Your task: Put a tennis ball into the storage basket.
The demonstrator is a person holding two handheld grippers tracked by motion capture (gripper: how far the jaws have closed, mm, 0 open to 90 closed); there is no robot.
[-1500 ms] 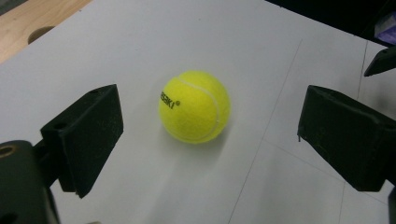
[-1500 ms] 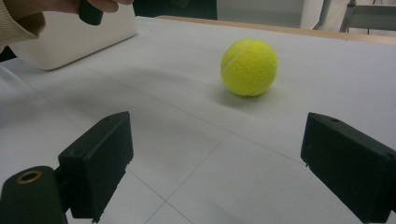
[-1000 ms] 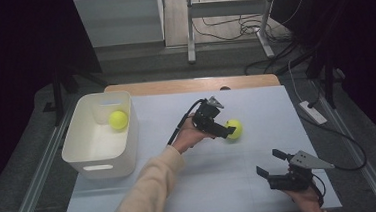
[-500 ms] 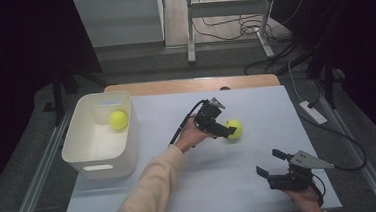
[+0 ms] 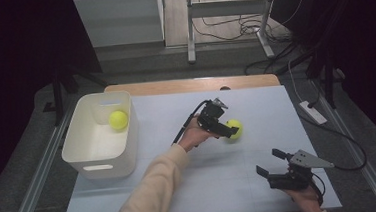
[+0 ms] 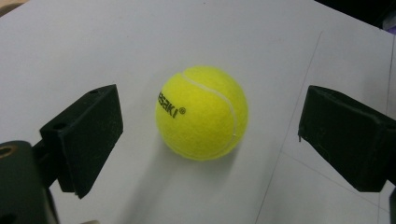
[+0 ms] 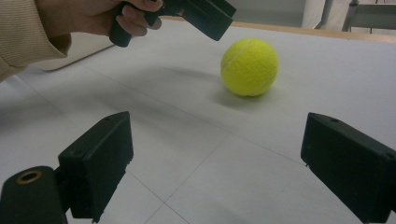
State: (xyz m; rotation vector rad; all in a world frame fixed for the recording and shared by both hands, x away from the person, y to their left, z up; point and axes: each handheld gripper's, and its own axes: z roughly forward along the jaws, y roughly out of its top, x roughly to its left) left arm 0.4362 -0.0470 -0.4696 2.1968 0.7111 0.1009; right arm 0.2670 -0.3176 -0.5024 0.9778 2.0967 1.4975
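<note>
One marking is legible. In the left gripper view, the tennis ball (image 6: 201, 113) carries black printed lettering on its felt, partly cut off by the curve of the ball: the visible characters read "ASAKI" followed by a registered-trademark sign. The leading part of the word cannot be read.

Yellow-green tennis ball (image 6: 201, 112), black claws, white bin (image 5: 98, 137), pale grey table (image 5: 221, 184).
</note>
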